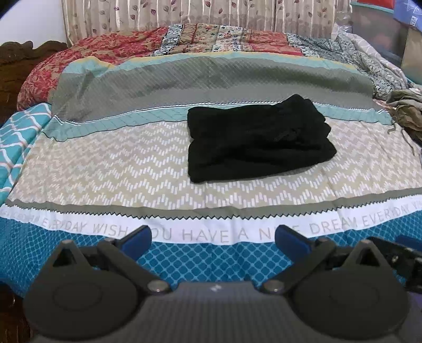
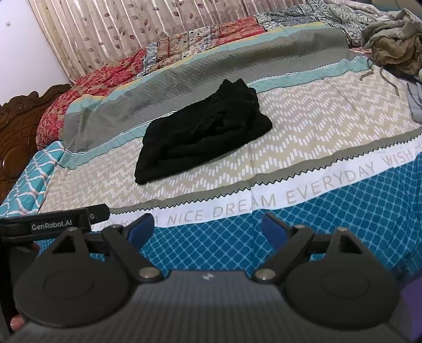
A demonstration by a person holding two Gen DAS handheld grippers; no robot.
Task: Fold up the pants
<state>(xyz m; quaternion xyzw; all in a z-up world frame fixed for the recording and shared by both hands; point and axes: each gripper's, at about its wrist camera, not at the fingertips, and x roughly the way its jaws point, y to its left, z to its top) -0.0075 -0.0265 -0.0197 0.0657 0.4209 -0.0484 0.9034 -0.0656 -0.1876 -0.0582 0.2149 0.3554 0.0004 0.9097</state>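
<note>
1. Black soft-fabric pants (image 1: 259, 139), folded into a compact thick bundle, lie on the bed w/ patterned quilted bedspread (image 1: 105, 163), on its beige zigzag band; far edge of bundle reaches the teal stripe.
2. Left tongs (image 1: 213, 237): blue-padded fingers spread wide, nothing betw. them; held over the blue lattice band at the bed's near edge, well apart from the pants.
3. Right tongs (image 2: 207, 227): also spread wide, empty, over the same blue band; pants well ahead, slightly to the left in right wrist view.
4. In right wrist view the left tongs' black body w/ white "GenRobot.AI" lettering shows at left edge, just beside the right tongs.
5. White band on bedspread w/ grey text "WISH YOU HAVE A NICE DREAM EVERYDAY" runs betw. tongs and pants.
6. Crumpled olive-khaki garment pile (image 2: 395, 44) sits on bed's far right, well apart from the pants.
7. Red floral quilt (image 1: 87, 55) along the far side; beige leaf-print curtain (image 1: 184, 13) behind; carved dark wood bed frame (image 2: 15, 124) at left.
</note>
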